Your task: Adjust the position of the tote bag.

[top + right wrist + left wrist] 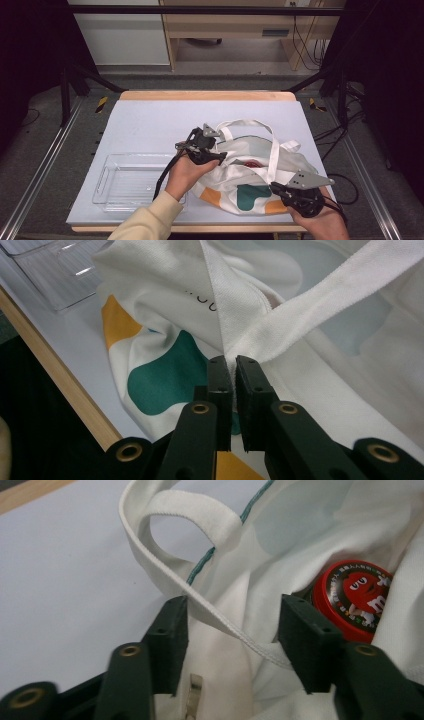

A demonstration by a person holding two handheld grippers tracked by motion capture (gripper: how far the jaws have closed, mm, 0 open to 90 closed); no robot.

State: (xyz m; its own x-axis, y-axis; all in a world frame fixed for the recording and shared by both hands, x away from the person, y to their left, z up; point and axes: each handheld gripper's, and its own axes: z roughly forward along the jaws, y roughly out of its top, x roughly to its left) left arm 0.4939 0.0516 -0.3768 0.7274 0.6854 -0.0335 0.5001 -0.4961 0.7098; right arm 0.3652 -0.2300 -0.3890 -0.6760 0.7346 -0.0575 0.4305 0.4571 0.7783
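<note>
Jaws of the right gripper [233, 371] are pressed together on a fold of the white cloth tote bag with orange and green patches [252, 187], pinching its rim right where a white strap joins. Jaws of the left gripper [231, 625] stand wide apart, straddling the bag's rim hem, which runs across the gap between them without being squeezed.

Bag lies crumpled on the right half of the pale grey table mat [150, 120], mouth held open between the two grippers. Inside it sits a round red tin with a cartoon candy lid [356, 597], tilted, partly hidden by cloth and by the left gripper's far jaw (just a red sliver of it from the high view [252, 163]).

Clear rectangular plastic tray [131, 181] sits on the mat's left front, just beside the bag, nothing visible in it. Left hand [187, 172] reaches over the tray's right end.

Bag's near side and the right gripper [276, 187] are close to the wooden front edge of the table [200, 229]. Far half of the mat and its left rear are open. Bag straps loop toward the rear right.
</note>
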